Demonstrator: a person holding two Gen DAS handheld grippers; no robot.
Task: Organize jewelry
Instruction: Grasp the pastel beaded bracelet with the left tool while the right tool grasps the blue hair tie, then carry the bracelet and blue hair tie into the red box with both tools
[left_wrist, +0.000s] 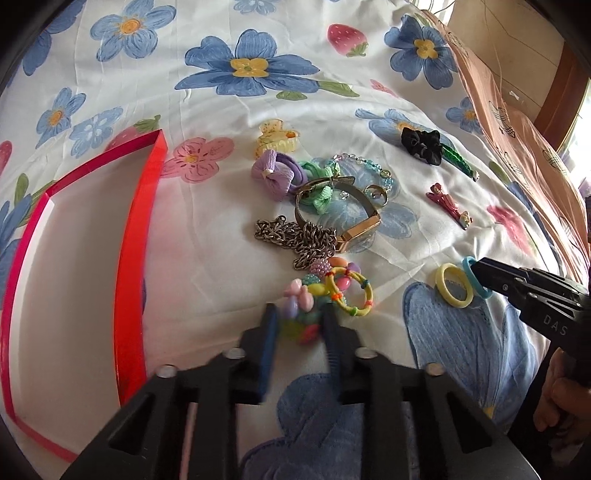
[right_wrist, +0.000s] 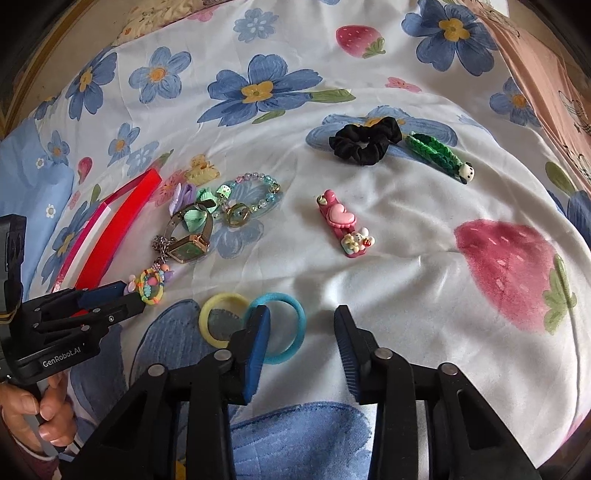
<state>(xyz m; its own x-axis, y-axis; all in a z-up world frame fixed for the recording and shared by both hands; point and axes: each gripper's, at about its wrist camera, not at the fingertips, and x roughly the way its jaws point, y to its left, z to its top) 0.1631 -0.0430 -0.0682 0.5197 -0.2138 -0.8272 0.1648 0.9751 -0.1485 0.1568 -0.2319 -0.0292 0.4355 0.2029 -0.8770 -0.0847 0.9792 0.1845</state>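
Pickup step, basically: beaded bracelet (left_wrist: 295, 295) was pinched in narrow left tongs (left_wrist: 299, 311), blue hair tie (right_wrist: 284, 356) only straddled by wider right tongs (right_wrist: 301, 311), so squeezing and lifting was needed next.

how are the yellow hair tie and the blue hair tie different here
The yellow hair tie is pale yellow and looks slightly smaller; the blue hair tie is turquoise. The yellow one lies free on the sheet, while the blue one has a finger of the right tongs inside its loop. The blue one's edge overlaps the yellow one's. Both are plain fabric rings lying flat, side by side.
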